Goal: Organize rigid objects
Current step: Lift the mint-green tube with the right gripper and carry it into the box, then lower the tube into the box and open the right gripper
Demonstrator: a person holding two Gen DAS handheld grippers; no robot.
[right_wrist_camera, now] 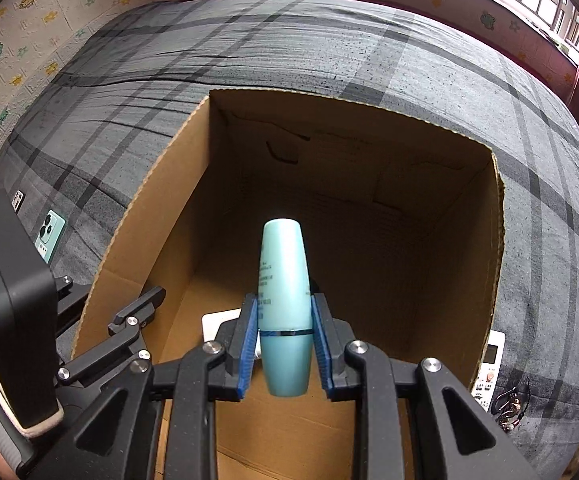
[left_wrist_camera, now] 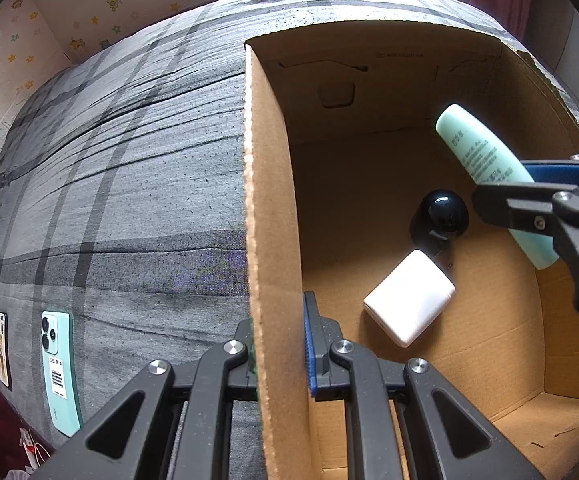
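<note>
A cardboard box (right_wrist_camera: 369, 208) sits open on a bed (left_wrist_camera: 109, 160) with a grey plaid cover. The right gripper (right_wrist_camera: 284, 344) hangs over the box, its blue-padded jaws clenched on a pale green bottle (right_wrist_camera: 284, 300) just above a thin silver band near its lower end. The bottle points forward into the box, above the floor, not yet set down. It looks like smooth, hard plastic, probably light and a little slippery, so a hold across the wider middle seems safest.

The left gripper (left_wrist_camera: 279, 354) has its jaws closed on the box's near wall, steadying it.

Only the left view shows the box floor clearly: a white charger (left_wrist_camera: 409, 298) and a dark round object (left_wrist_camera: 443, 212) close together. It also shows a green phone (left_wrist_camera: 59, 368) on the bed. Only the right view shows a remote (right_wrist_camera: 489, 368) beside the box.
</note>
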